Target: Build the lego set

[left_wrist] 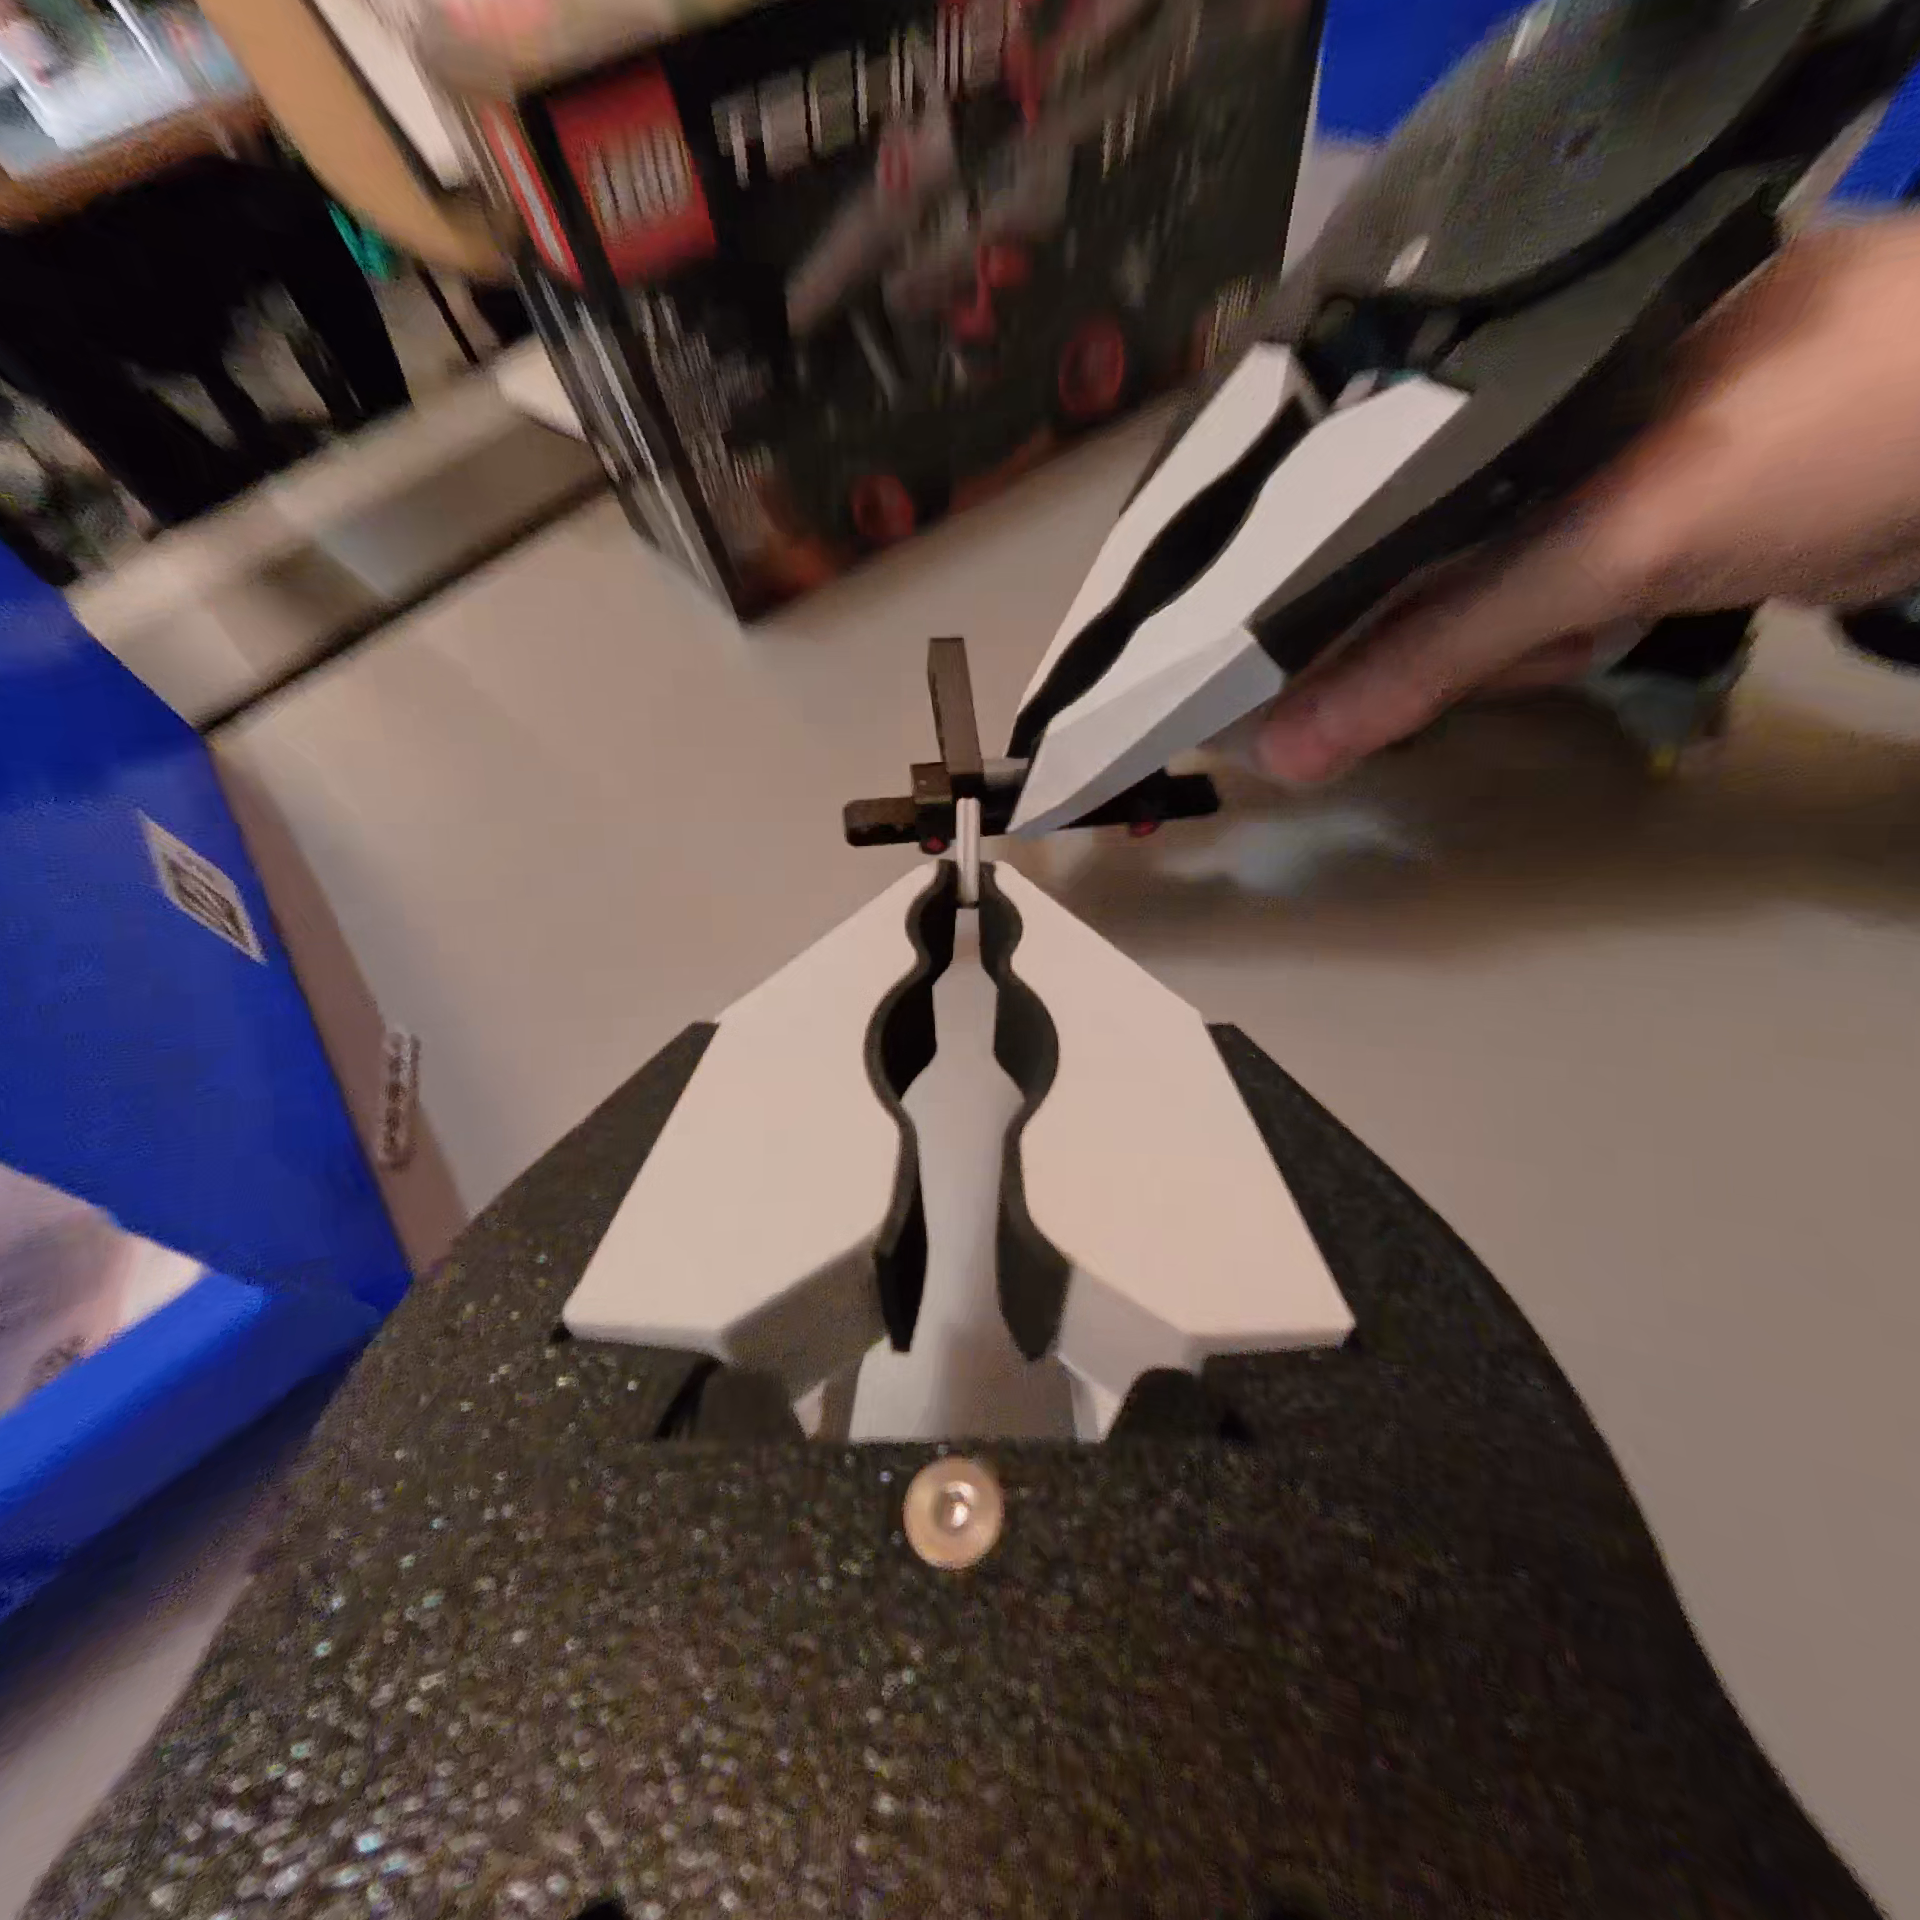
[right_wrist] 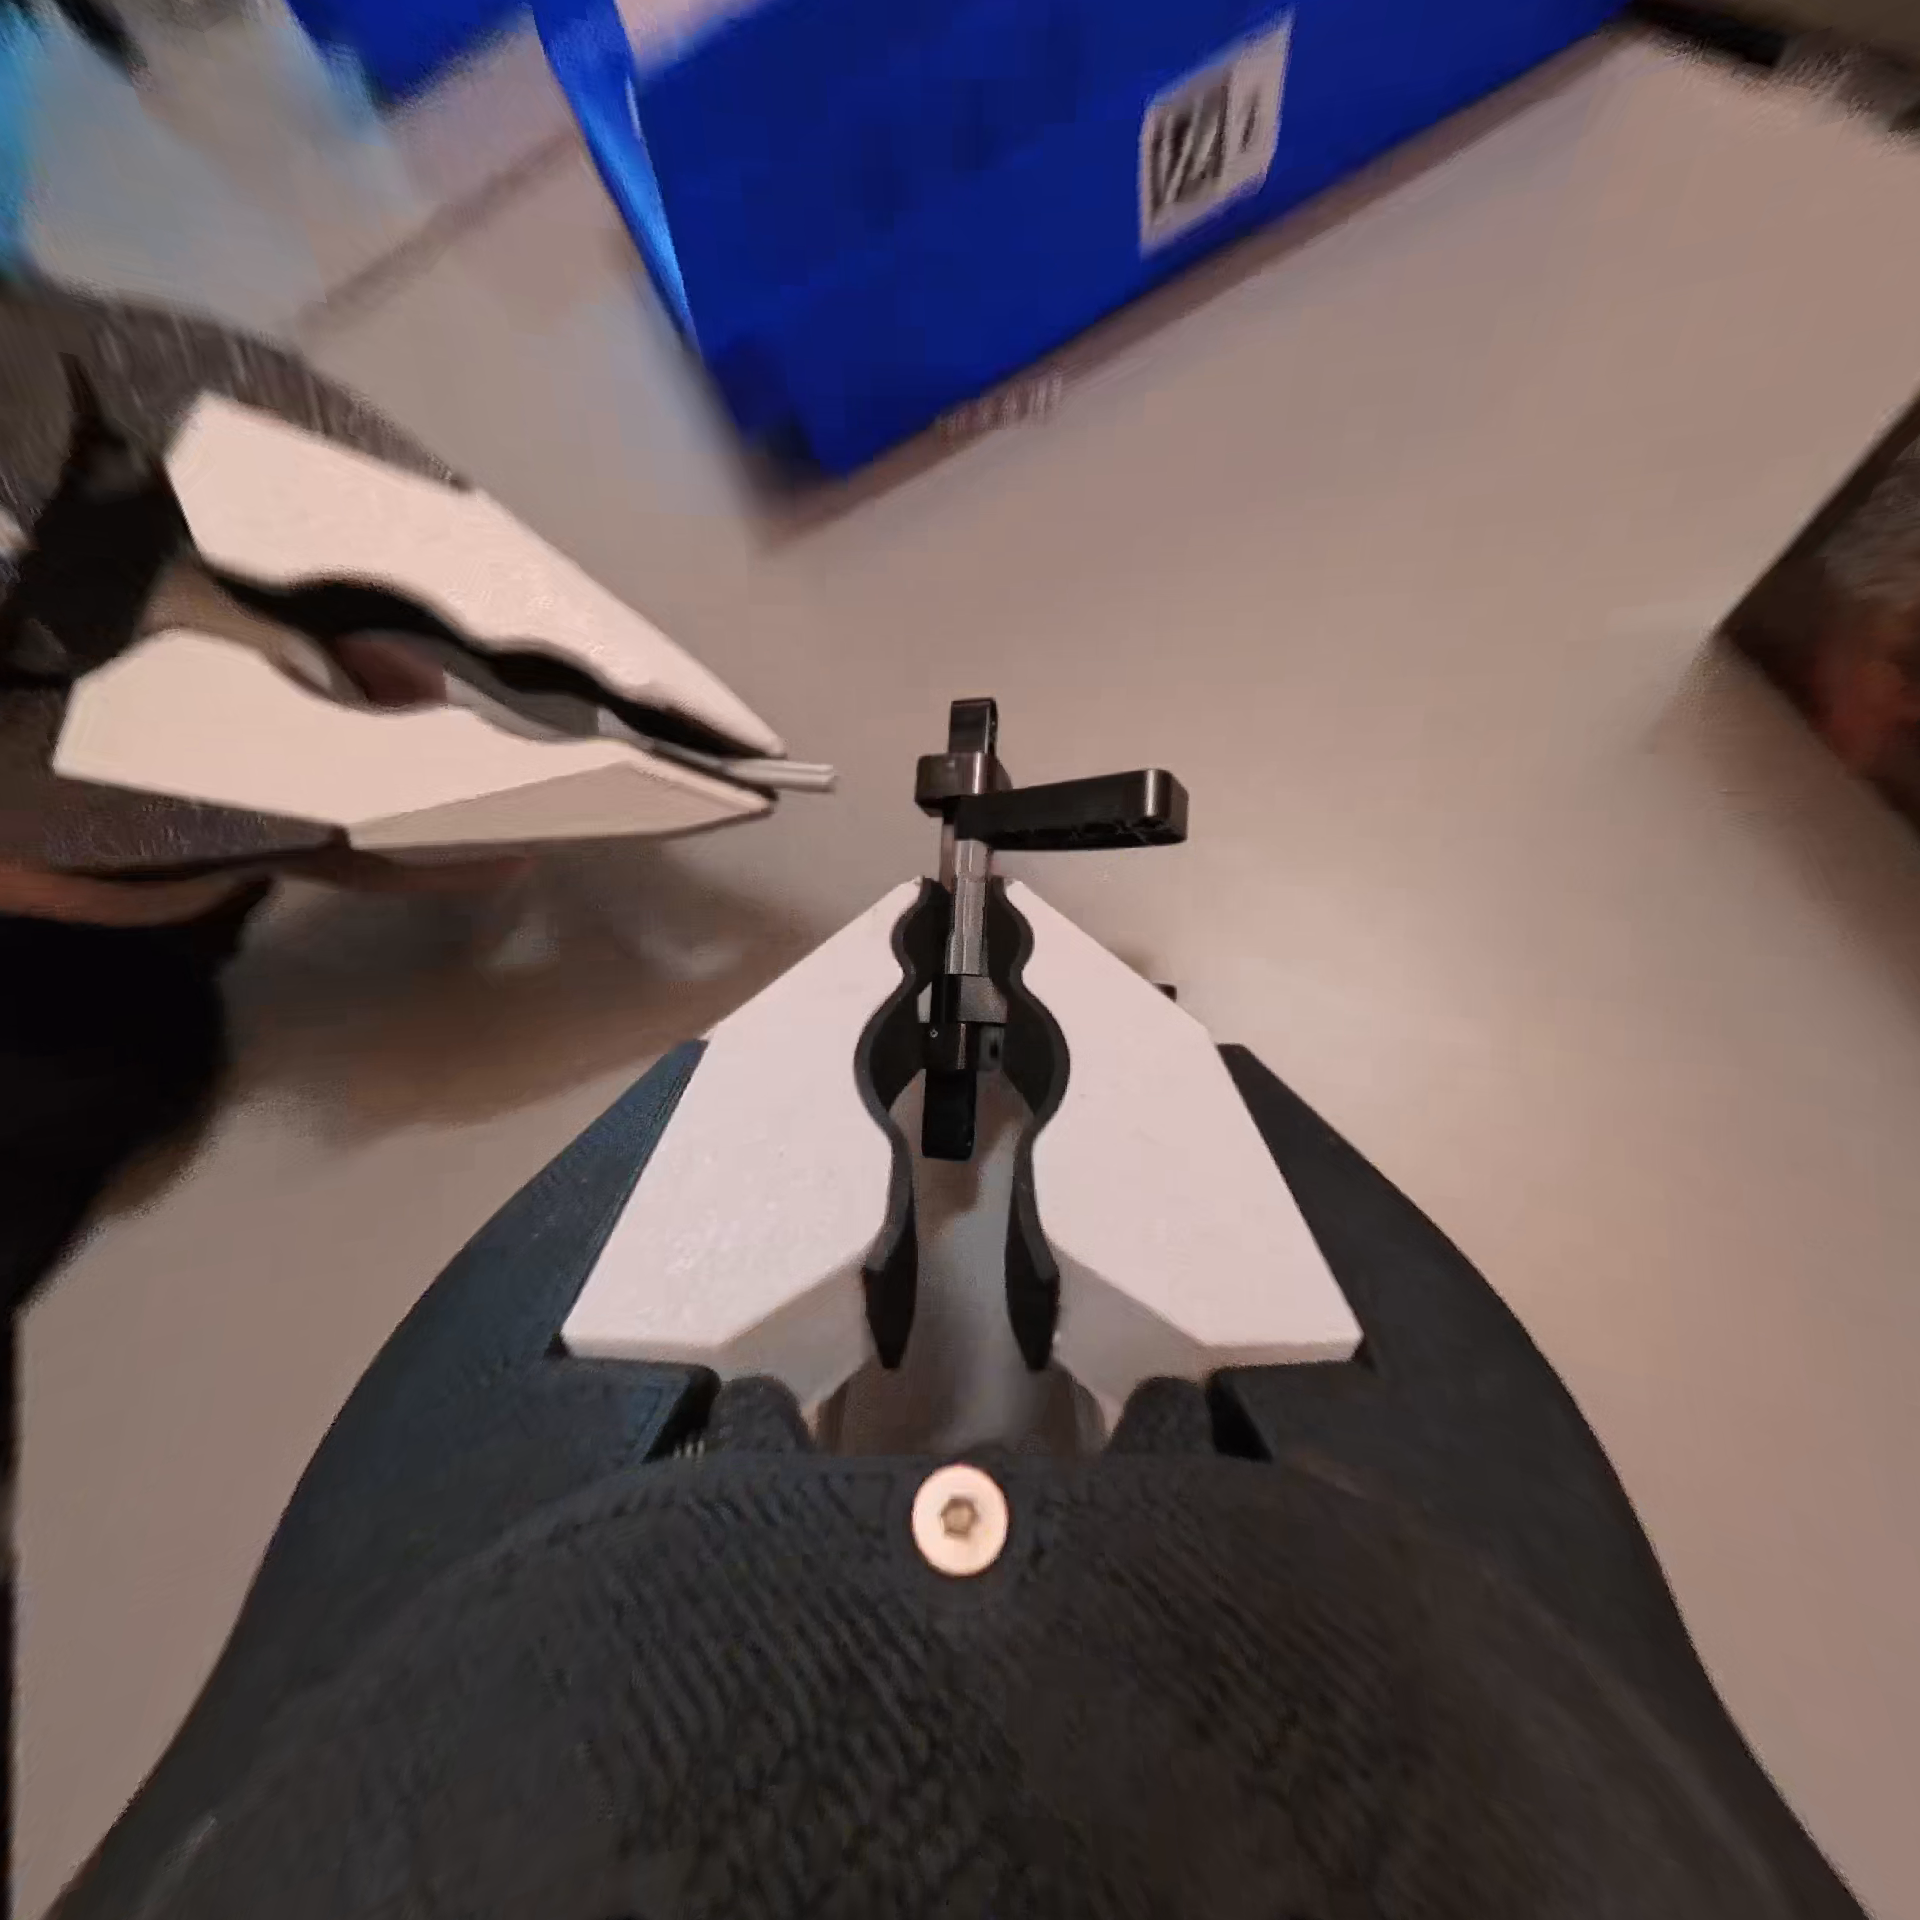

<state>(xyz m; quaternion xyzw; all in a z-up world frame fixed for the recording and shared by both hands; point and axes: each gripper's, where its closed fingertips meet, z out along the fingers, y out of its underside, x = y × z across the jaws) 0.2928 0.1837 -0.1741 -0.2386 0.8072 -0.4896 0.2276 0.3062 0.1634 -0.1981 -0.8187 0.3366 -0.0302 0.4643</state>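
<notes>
My left gripper (left_wrist: pixel 966 889) is shut on a short light grey axle (left_wrist: pixel 968 847) that sticks out past its tips. My right gripper (right_wrist: pixel 961 885) is shut on a small black lego assembly (right_wrist: pixel 1070 805), a cross of black beams on a grey axle. In the left wrist view the right gripper (left_wrist: pixel 1023 816) comes in from the upper right, and the black assembly (left_wrist: pixel 951 727) sits just beyond my axle's tip. In the right wrist view the left gripper (right_wrist: pixel 774 774) is at the left. Its axle (right_wrist: pixel 808 774) points at the assembly across a small gap.
A black and red lego box (left_wrist: pixel 935 312) stands on the white table (left_wrist: pixel 520 779) behind the grippers. Blue bins stand at the left (left_wrist: pixel 156 987) and, in the right wrist view, at the back (right_wrist: pixel 987 208). A person's hand (left_wrist: pixel 1610 540) holds the right gripper. My two grippers' fingertips are within a few centimetres of each other.
</notes>
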